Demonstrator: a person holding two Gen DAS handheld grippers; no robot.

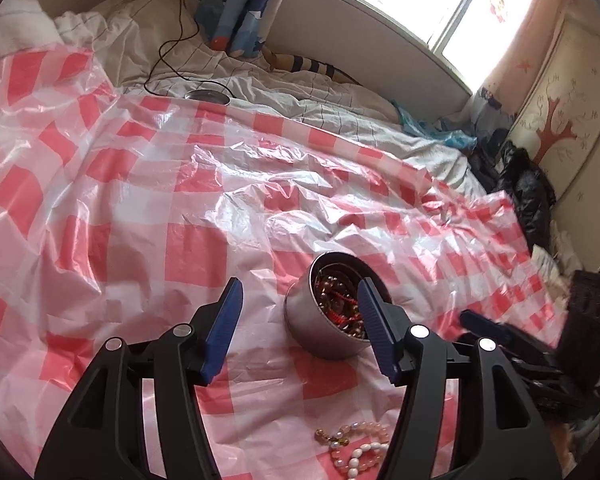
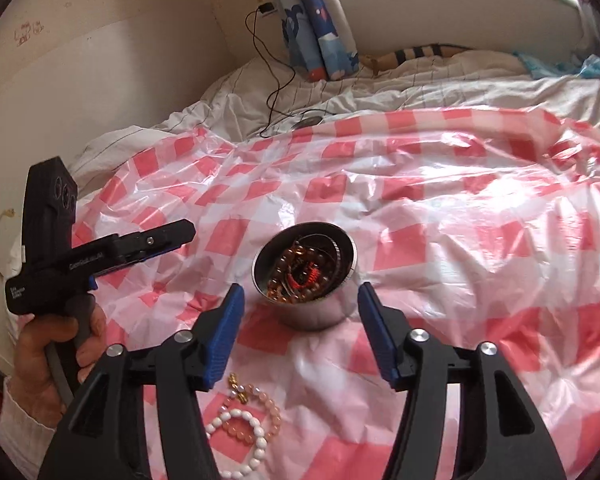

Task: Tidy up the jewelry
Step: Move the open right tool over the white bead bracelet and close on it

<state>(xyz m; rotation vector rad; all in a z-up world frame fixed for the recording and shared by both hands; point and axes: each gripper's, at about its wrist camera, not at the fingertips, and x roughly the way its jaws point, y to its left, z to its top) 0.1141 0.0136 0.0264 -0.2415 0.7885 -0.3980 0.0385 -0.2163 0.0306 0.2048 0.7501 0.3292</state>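
Observation:
A round metal tin stands on the red-and-white checked plastic sheet, holding brown bead bracelets and red cord. It also shows in the right wrist view. My left gripper is open and empty, just short of the tin. My right gripper is open and empty, its fingers either side of the tin's near wall. A white bead bracelet and a peach bead bracelet lie on the sheet below the tin; they also show in the left wrist view.
The sheet covers a bed with a rumpled white quilt. A black cable and a small round metal lid lie at the back. A blue curtain hangs by the wall. Dark clothes sit at the right.

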